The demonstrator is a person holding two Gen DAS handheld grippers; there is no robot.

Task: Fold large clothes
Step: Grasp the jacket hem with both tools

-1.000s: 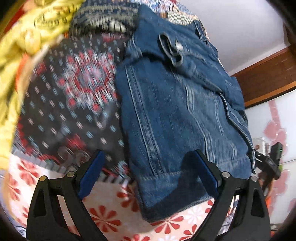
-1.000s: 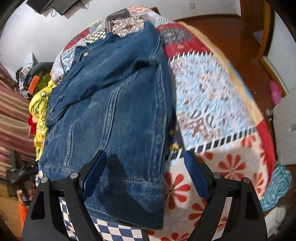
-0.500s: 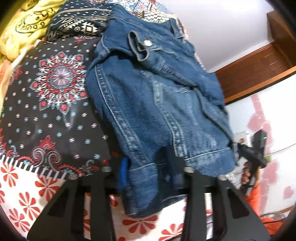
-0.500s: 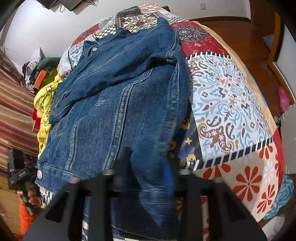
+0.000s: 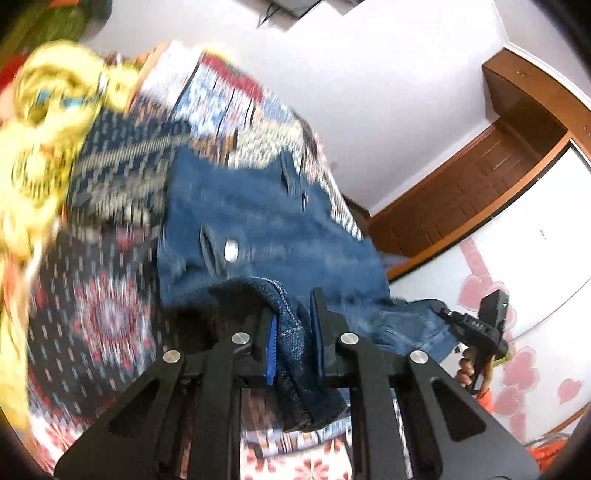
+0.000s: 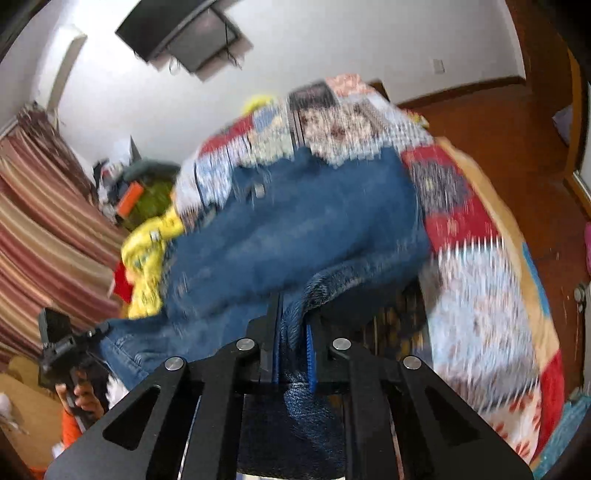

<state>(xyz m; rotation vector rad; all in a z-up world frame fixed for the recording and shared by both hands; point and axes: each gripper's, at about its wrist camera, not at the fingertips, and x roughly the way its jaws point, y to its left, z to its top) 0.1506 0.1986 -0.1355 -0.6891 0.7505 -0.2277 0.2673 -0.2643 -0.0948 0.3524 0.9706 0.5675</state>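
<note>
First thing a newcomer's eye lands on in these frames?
The blue denim jacket, mid-frame on the patchwork quilt, its near hem bunched between both pairs of jaws. The left gripper is closing on it; the right gripper is shut on it. A yellow garment sits beside it, blurred.

Home bedroom, def not a lab. Bed w/ patchwork quilt (image 6: 476, 236) as work surface, striped curtains (image 6: 44, 229) on one side, wall-mounted TV (image 6: 184, 33) above, wood floor (image 6: 491, 122) + wardrobe door w/ pink heart stickers (image 5: 517, 280). Loose laundry on the bed too, e.g. yellow garment (image 5: 40, 155), plus clutter pile by the curtain.
</note>
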